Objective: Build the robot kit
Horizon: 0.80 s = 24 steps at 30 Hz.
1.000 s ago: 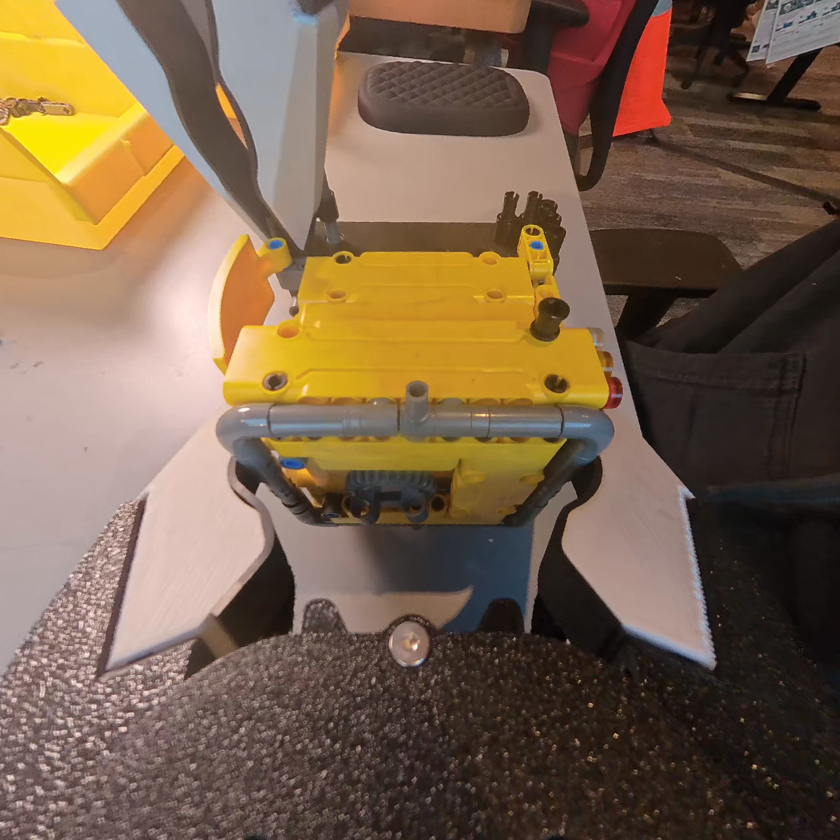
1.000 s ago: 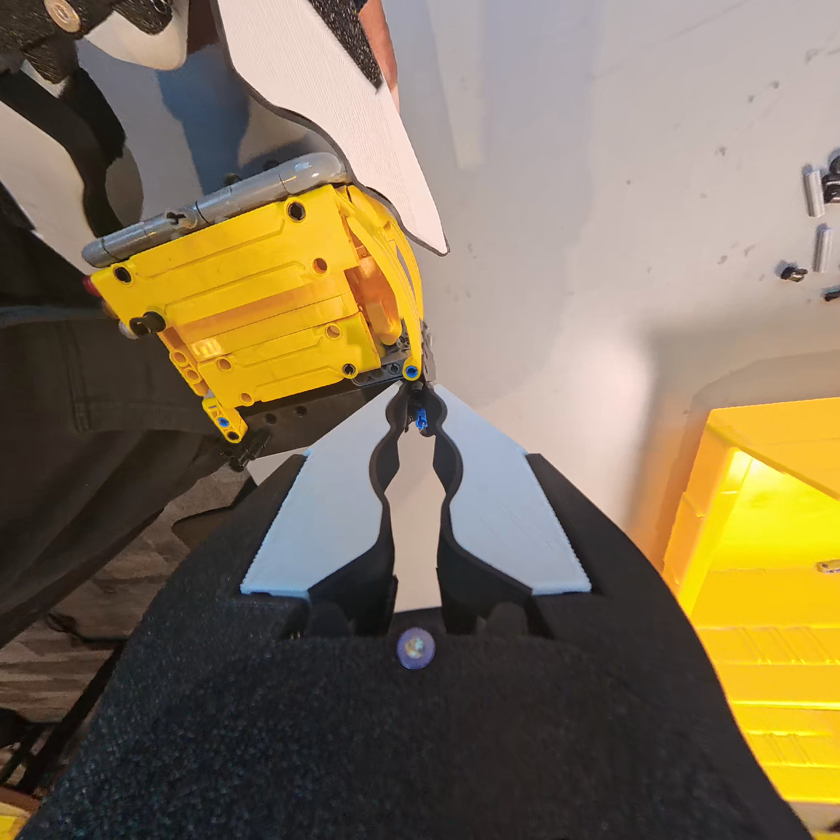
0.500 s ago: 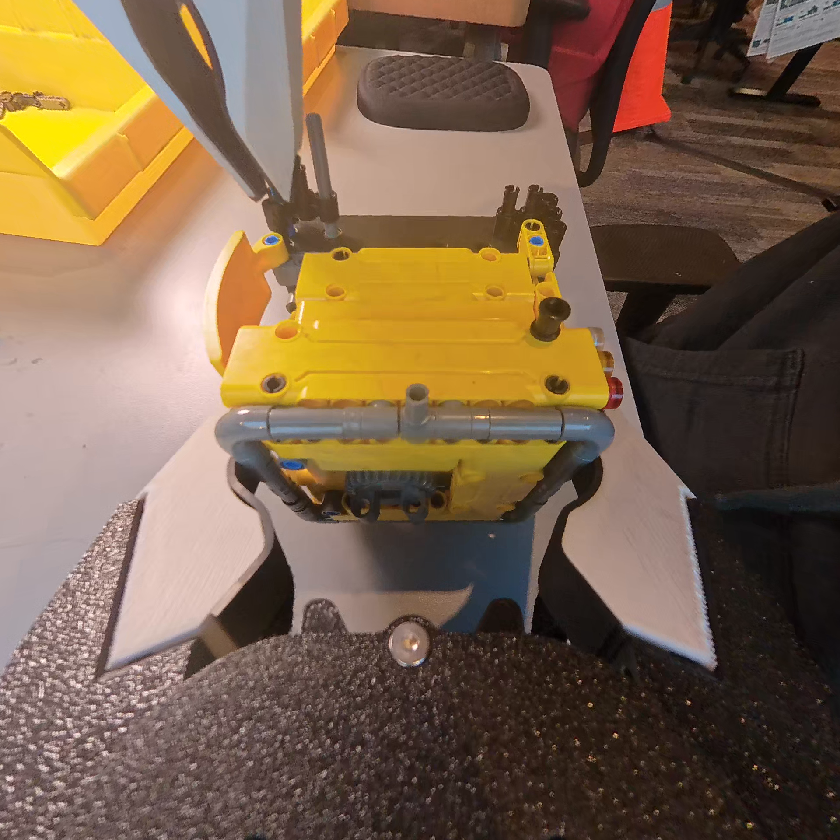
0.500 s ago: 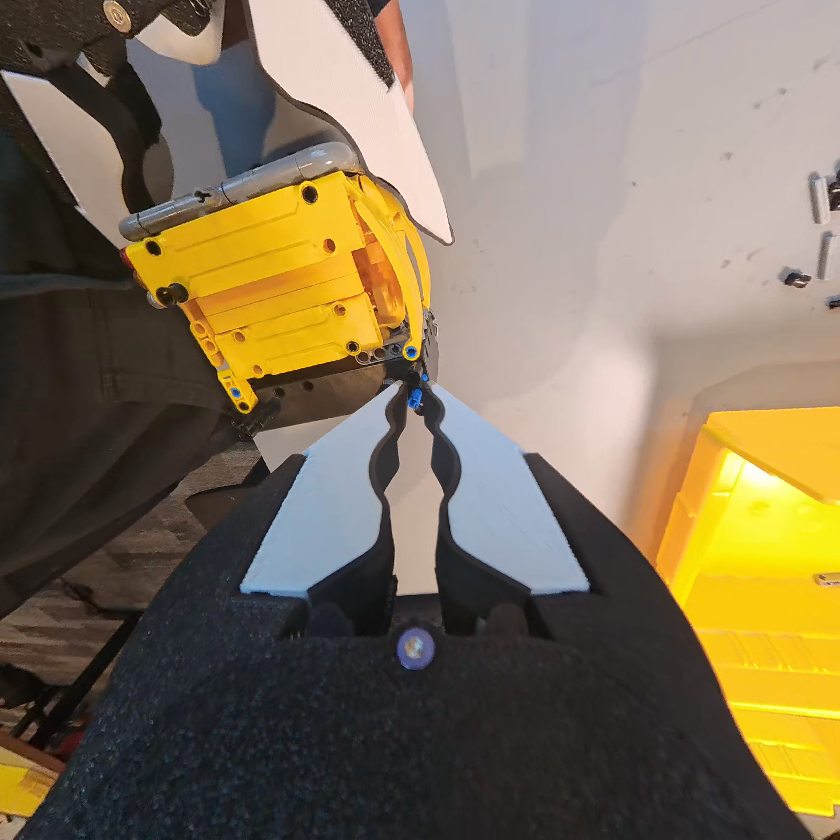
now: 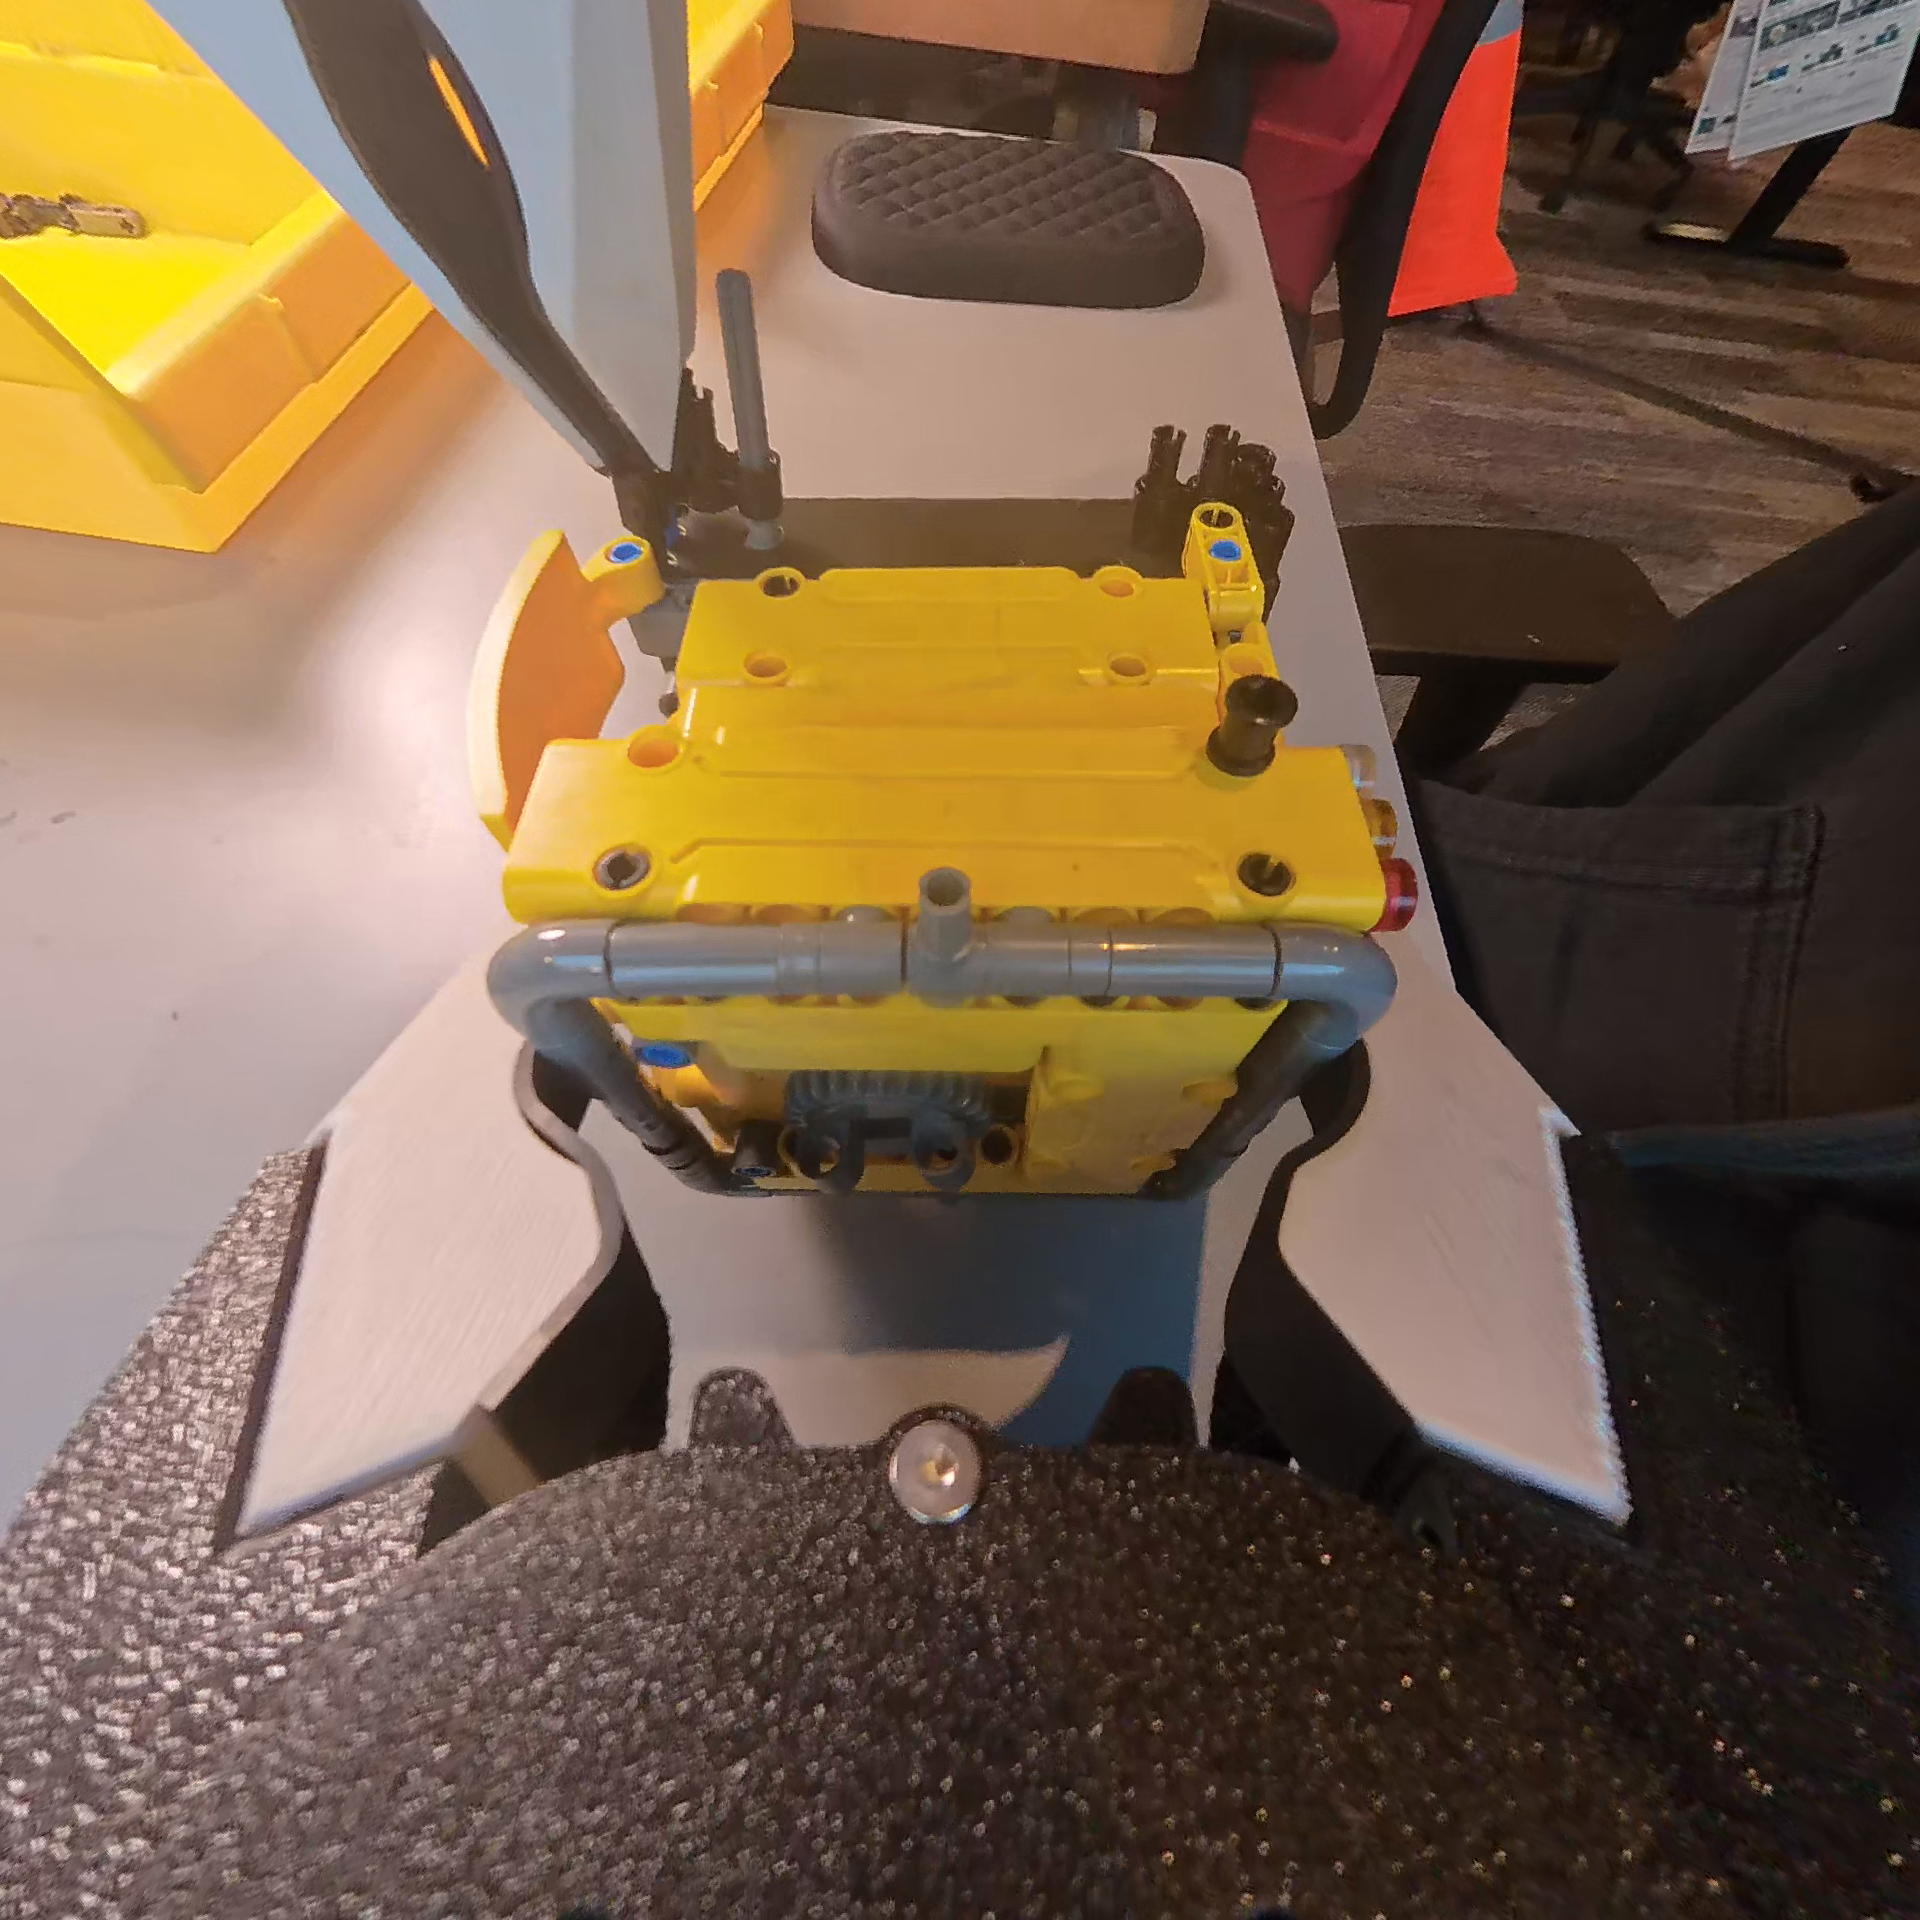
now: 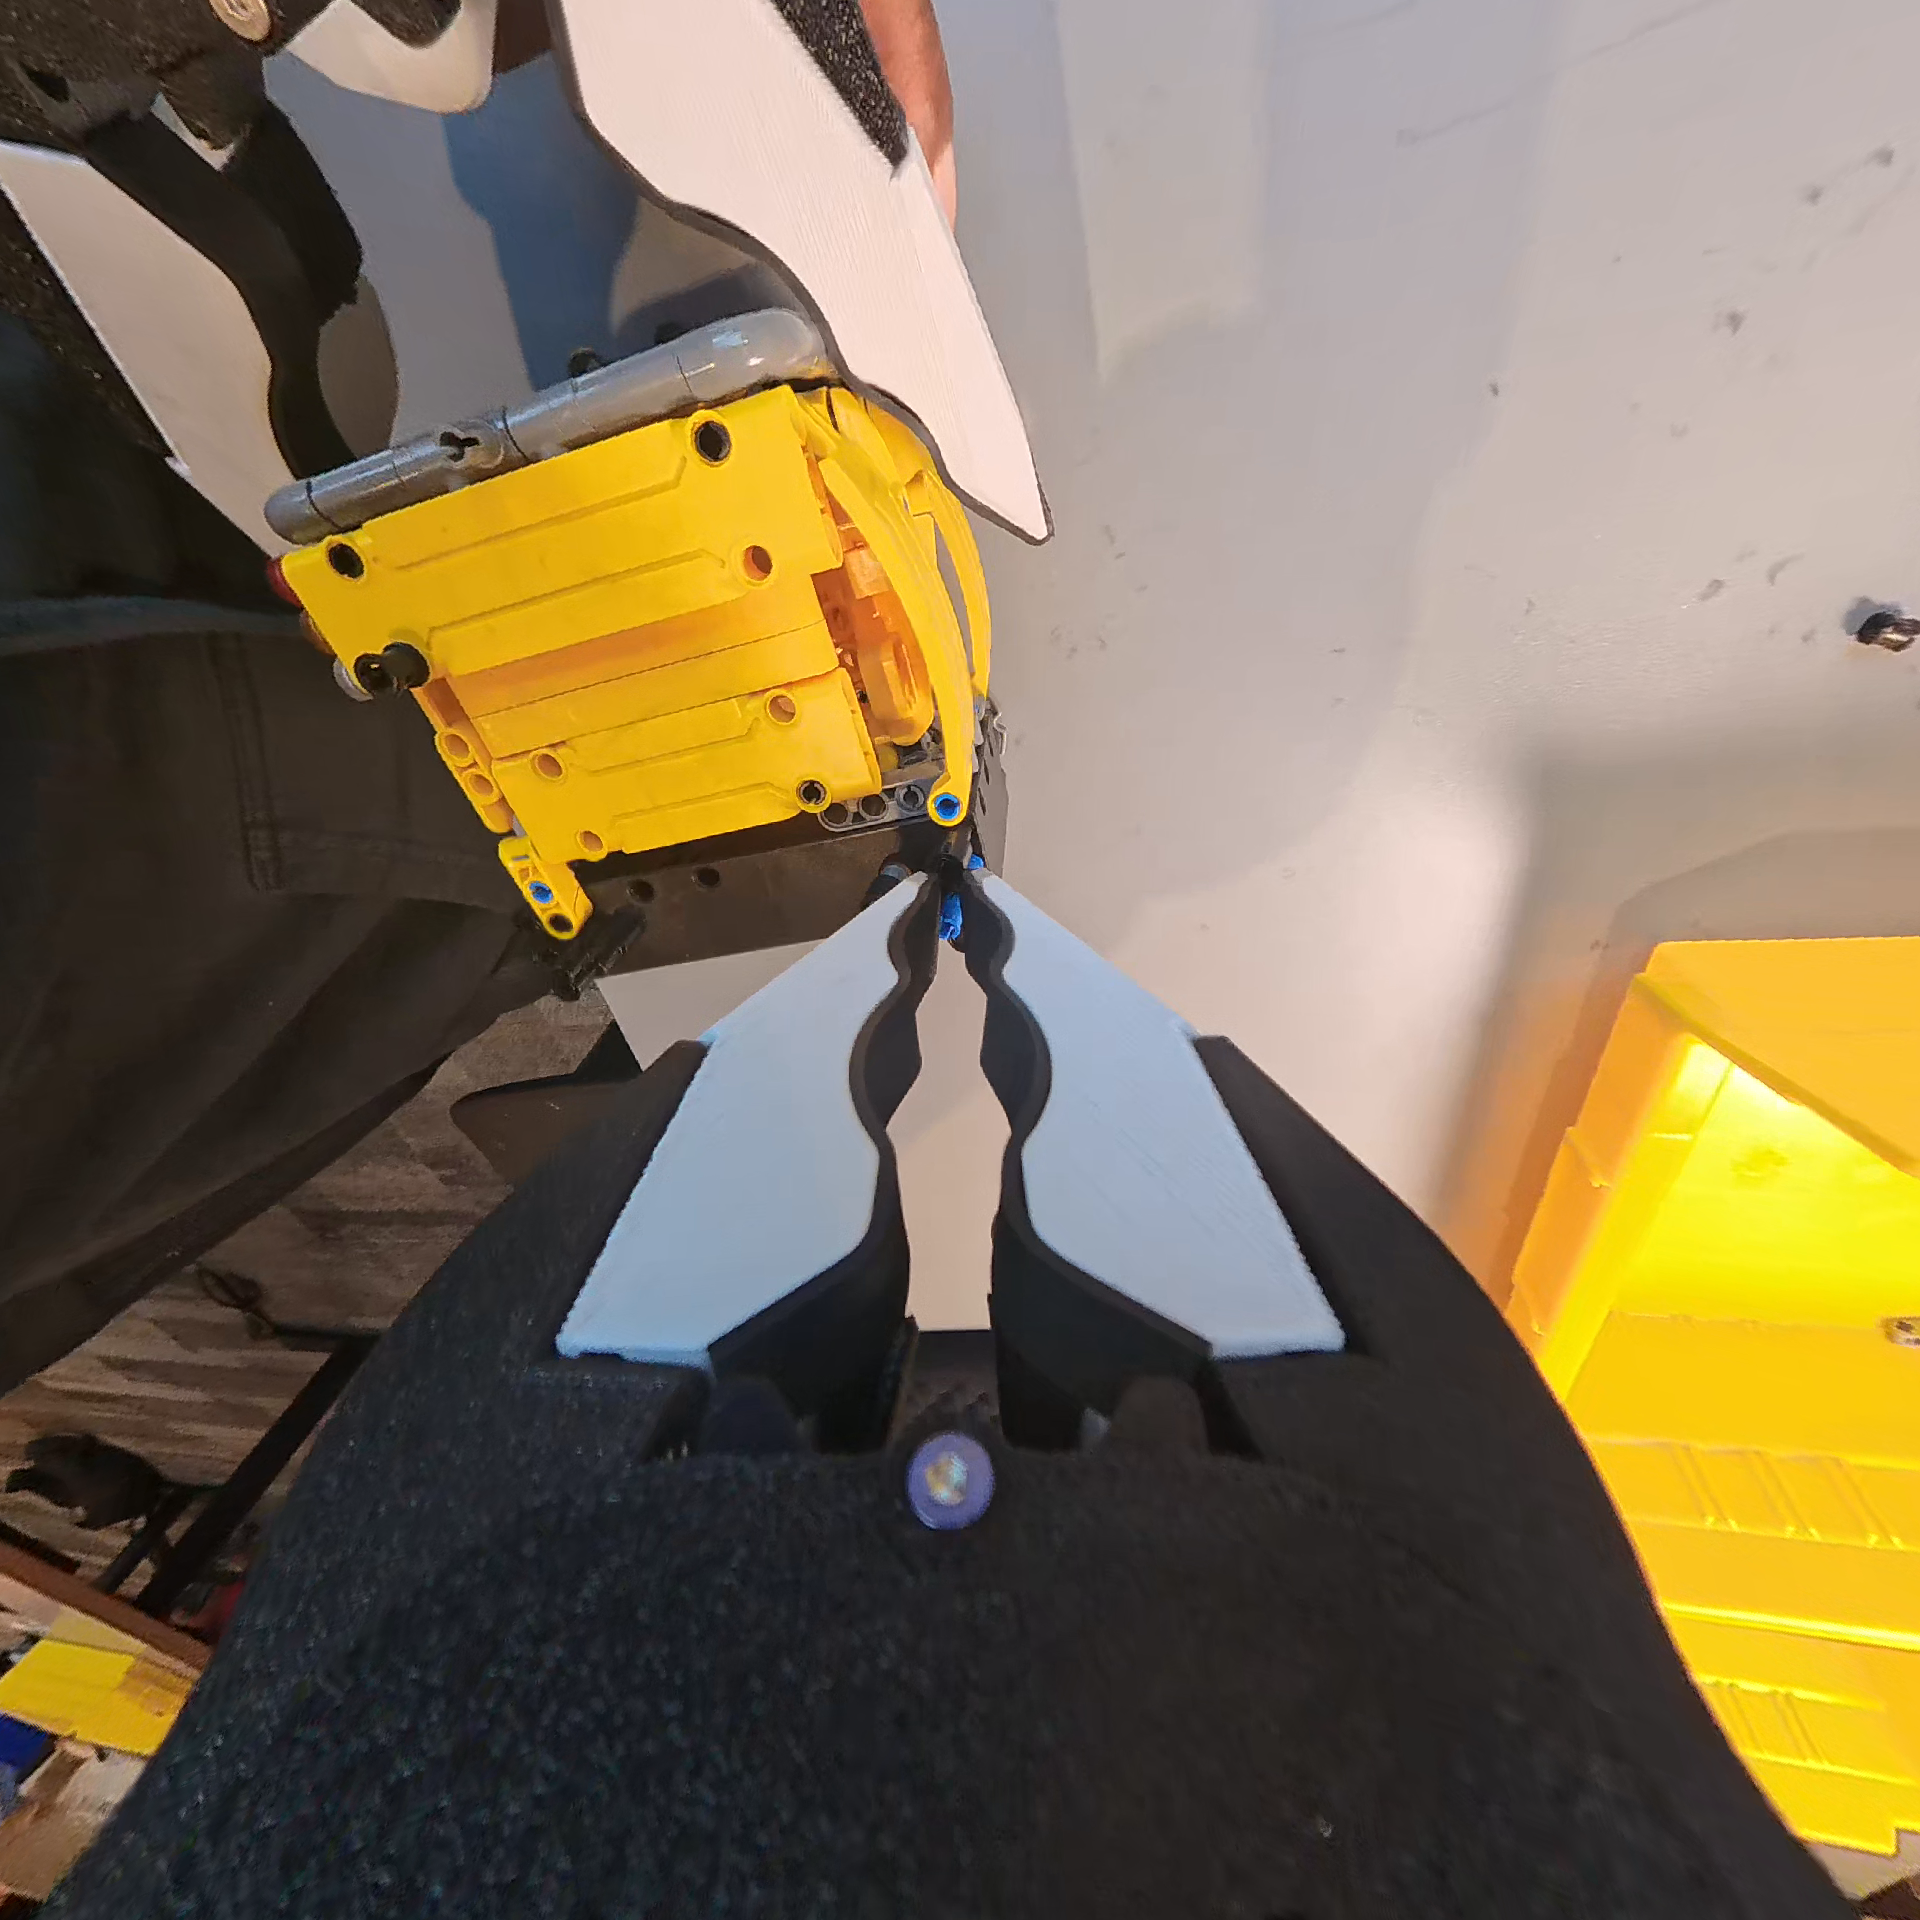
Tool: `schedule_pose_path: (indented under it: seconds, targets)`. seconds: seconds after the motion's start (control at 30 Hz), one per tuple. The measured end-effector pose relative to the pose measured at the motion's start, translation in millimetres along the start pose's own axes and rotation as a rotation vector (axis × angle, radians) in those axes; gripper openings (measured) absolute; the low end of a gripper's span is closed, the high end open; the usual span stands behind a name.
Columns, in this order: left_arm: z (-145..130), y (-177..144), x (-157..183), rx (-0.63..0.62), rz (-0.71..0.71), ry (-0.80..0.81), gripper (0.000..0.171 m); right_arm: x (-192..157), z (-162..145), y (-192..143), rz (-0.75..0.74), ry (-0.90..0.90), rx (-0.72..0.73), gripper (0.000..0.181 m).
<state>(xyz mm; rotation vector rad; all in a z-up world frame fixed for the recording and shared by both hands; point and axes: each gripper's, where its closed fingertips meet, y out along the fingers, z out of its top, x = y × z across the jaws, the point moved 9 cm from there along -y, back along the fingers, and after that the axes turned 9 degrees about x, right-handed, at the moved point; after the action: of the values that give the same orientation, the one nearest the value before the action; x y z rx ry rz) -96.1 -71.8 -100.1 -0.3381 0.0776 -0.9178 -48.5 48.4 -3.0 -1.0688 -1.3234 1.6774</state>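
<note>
**A:** Yellow brick-built model [image 5: 935, 790], where have you got it?

**B:** Your left gripper [image 5: 940, 1101] has it. The fingers [image 5: 416, 1288] stand wide apart, one against each side of the model at the end with the grey tube frame [image 5: 940, 961], so they are clamped on it. It sits above the near edge of the white table [image 5: 208, 883], by your dark trousers [image 5: 1662, 935].

**A:** And your right gripper [image 6: 943, 902]?

**B:** Nearly closed. Its two tips pinch a small blue and black pin piece [image 6: 948, 920] at the model's far corner, just under the yellow curved panel [image 5: 540, 665] with the blue pin. From the left wrist view you see those tips come down at that corner, beside an upright dark grey axle [image 5: 743, 395] rising from a black connector.

**A:** Is the pin free of the model?

**B:** You cannot tell; the spot is too small and crowded. It touches, or almost touches, the black base.

**A:** What else lies around you?

**B:** A yellow sorting tray [image 6: 1745, 1299] on the table to your left, a black quilted pad [image 5: 1008, 218] at the table's far end, and a small dark loose part [image 6: 1883, 629] on the tabletop, well apart from the model.
</note>
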Motion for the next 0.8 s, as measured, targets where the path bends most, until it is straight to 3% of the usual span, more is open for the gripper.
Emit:
schedule_pose_path:
  seconds: [0.43,0.47,0.5,0.6,0.8]
  targets:
    - [1.4,0.0,2.7,0.004,0.016,0.044,0.137,-2.4,0.9,1.2,0.051,0.015,-0.086,0.002]
    - [2.2,-1.2,1.6,0.014,0.025,0.047,0.135,-2.4,-2.3,1.5,0.067,0.025,-0.113,0.002]
    - [1.8,-4.2,-1.0,0.024,0.030,0.036,0.119,-3.1,-9.5,2.3,0.099,0.026,-0.164,0.002]
    - [-3.3,-3.5,-0.9,-0.013,0.035,0.020,0.122,0.4,-4.2,0.0,0.025,0.049,-0.033,0.001]
    - [-2.0,-3.0,-2.4,0.024,0.008,0.004,0.125,1.2,-10.8,-0.3,0.050,0.076,-0.011,0.001]
